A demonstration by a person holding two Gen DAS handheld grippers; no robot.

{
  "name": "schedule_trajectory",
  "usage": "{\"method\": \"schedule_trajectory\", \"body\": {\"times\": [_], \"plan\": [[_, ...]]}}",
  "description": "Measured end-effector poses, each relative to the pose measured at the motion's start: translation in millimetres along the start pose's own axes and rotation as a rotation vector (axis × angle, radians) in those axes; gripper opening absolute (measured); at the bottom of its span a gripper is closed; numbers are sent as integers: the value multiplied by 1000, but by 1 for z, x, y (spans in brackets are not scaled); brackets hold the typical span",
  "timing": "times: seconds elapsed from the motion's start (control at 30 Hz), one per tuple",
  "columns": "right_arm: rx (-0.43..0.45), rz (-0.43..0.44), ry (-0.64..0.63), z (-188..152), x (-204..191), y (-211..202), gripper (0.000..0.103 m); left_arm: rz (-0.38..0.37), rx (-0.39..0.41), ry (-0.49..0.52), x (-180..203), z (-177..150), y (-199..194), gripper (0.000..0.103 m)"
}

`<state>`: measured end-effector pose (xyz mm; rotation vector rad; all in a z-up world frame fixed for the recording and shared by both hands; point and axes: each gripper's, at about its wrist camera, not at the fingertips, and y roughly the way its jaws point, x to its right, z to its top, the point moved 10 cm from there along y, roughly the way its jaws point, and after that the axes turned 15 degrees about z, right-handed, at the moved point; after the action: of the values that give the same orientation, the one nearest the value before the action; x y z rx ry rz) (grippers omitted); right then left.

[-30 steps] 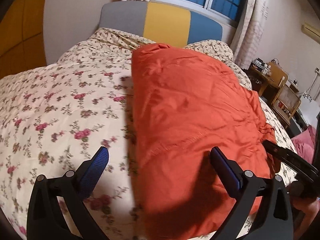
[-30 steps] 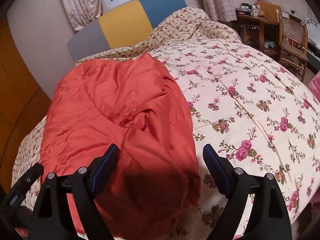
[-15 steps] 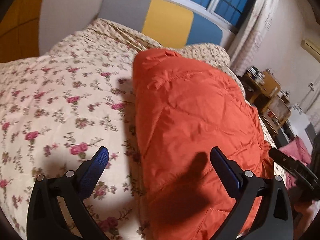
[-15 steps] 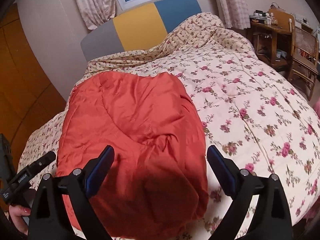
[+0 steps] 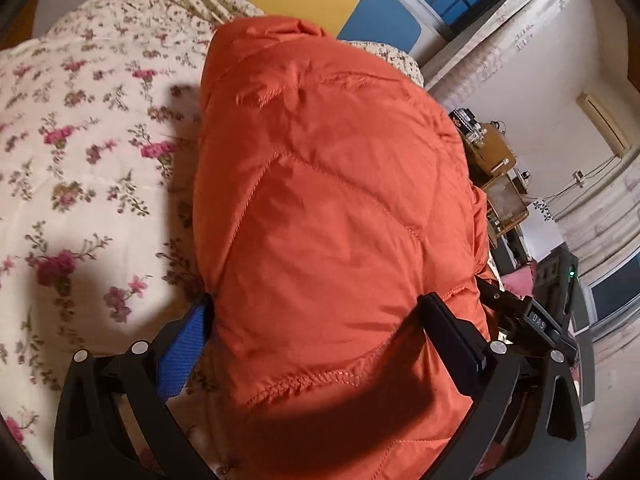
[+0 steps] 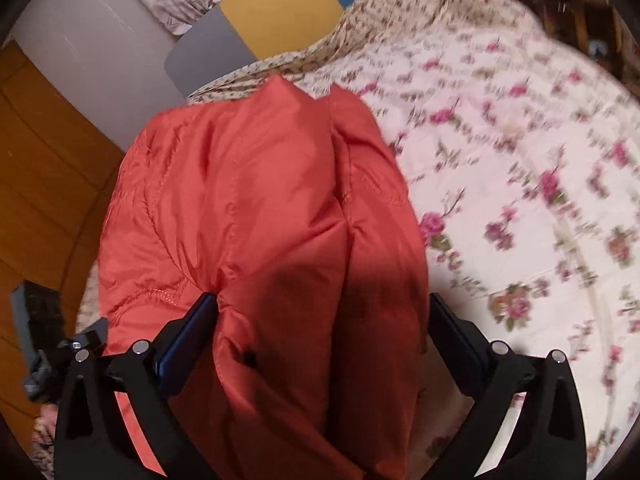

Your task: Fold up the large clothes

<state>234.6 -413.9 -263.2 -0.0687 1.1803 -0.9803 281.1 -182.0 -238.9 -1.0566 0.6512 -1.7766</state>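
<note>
I see the floral quilt (image 5: 72, 184) covering the bed, with the folded orange puffer jacket (image 5: 328, 208) lying on it. My left gripper (image 5: 320, 320) and right gripper (image 6: 324, 316) each straddle its near end, jaws spread wide, the right's having just opened further.

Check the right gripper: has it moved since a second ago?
Yes. The right gripper has closed in on the orange jacket, which now bulges between its jaws. They have just been opening. The headboard has slid up the frame.
</note>
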Motion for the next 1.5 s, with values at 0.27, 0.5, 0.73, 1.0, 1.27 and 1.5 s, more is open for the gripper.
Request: {"method": "schedule_trajectory", "body": {"times": [0.27, 0.5, 0.73, 1.0, 1.27, 1.5], "plan": [[21, 136, 22, 1, -16, -2, 64, 56, 51, 77, 17, -3, -14, 86], [76, 195, -54, 7, -68, -6, 55, 93, 162, 142, 21, -1, -49, 71], [97, 283, -110, 3, -122, 8, 54, 131, 288, 134, -5, 16, -98, 65], [66, 345, -206, -5, -190, 41, 54, 192, 381, 89, -47, 27, -145, 63], [-20, 403, -249, -20, -244, 114, 54, 290, 412, 4, -119, 27, -177, 64], [-103, 435, -303, -38, -287, 181, 54, 379, 435, -92, -187, 20, -205, 63]]}}
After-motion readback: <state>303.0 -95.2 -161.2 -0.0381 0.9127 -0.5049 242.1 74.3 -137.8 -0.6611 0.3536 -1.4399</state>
